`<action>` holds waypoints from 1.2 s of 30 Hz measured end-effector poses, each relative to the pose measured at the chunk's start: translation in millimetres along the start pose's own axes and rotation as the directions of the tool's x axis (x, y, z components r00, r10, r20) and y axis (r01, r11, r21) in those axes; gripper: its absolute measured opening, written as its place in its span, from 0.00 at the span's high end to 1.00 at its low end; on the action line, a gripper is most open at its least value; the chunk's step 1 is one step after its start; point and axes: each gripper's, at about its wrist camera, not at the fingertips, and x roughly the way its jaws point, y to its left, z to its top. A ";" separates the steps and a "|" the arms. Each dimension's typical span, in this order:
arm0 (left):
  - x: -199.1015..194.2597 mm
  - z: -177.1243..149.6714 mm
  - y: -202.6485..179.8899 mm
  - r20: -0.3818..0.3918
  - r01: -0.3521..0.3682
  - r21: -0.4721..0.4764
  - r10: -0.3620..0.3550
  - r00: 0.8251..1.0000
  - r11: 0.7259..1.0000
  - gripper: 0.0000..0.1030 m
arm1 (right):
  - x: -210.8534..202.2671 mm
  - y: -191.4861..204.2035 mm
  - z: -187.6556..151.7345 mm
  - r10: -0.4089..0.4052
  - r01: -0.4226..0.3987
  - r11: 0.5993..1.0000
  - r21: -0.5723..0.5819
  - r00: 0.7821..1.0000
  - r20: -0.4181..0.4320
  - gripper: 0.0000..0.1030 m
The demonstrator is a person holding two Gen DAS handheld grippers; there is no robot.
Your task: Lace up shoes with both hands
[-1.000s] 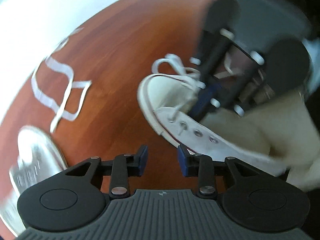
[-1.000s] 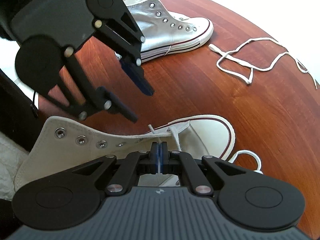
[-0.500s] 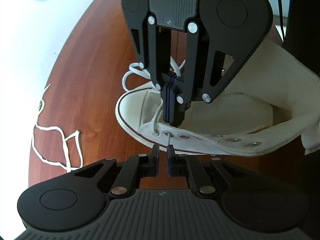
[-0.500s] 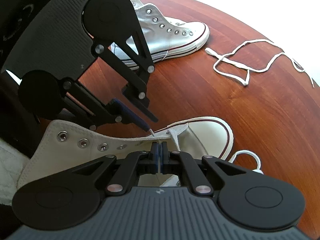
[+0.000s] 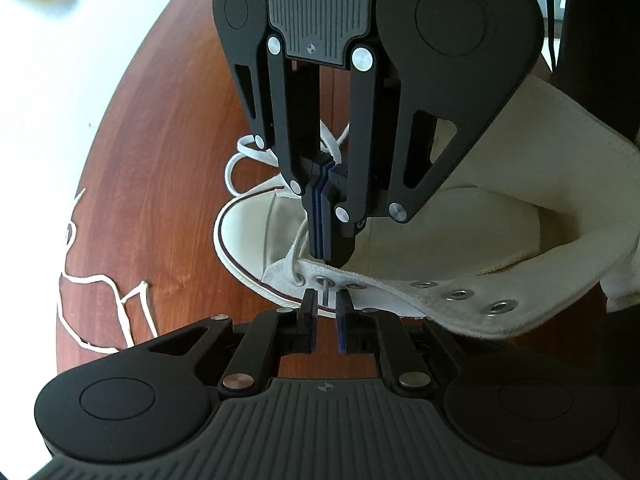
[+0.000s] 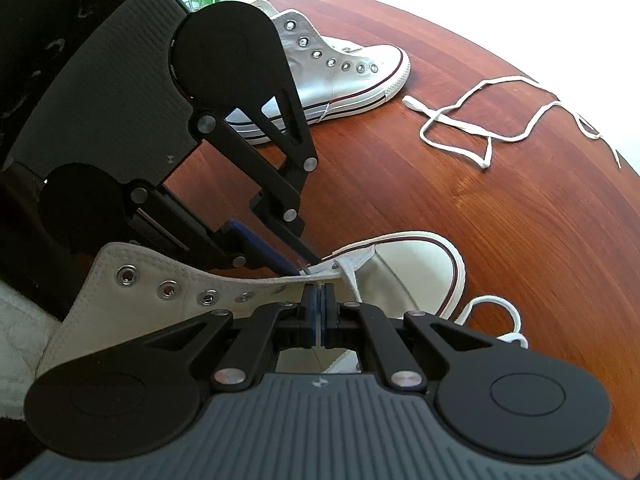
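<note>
A cream high-top shoe (image 5: pixel 480 240) lies on the wooden table (image 5: pixel 168 184), its toe to the left in the left wrist view. My right gripper (image 5: pixel 322 240) comes down from above inside the shoe, shut on the white lace (image 5: pixel 296 256). The lace tip (image 5: pixel 326 289) pokes out through the second eyelet of the near flap. My left gripper (image 5: pixel 326 308) sits just outside that flap, jaws narrowly apart with the tip between them, pads not touching it. The right wrist view shows my right gripper (image 6: pixel 319 310) shut on the lace and my left gripper (image 6: pixel 310 262) at the eyelet.
A second white high-top (image 6: pixel 340 76) stands at the far side of the table (image 6: pixel 520 220). A loose white lace (image 6: pixel 480 128) lies tangled near the table's right edge. The threaded lace loops past the toe (image 6: pixel 496 312). Quilted white cloth (image 6: pixel 16 340) lies at the left.
My left gripper swung round from the side to face the right gripper at the eyelet flap, and its jaws narrowed around the lace tip. The right gripper stayed put, shut.
</note>
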 end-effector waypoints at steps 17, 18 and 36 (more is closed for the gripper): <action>-2.2 -3.5 -13.3 0.056 -0.044 -0.022 0.045 0.997 0.999 0.97 | -21.7 8.5 -0.9 -0.100 0.098 0.986 0.134 0.995 0.012 0.57; -2.4 -2.7 -14.0 0.056 -0.044 -0.025 0.045 0.997 0.999 0.97 | -23.8 9.6 -1.4 -0.118 0.116 0.982 0.149 0.993 0.008 0.53; 1.1 -30.0 11.2 -0.006 -0.051 -0.290 0.052 0.999 0.956 0.97 | -17.6 12.2 -24.4 -0.231 0.272 0.869 0.414 0.962 -0.147 0.44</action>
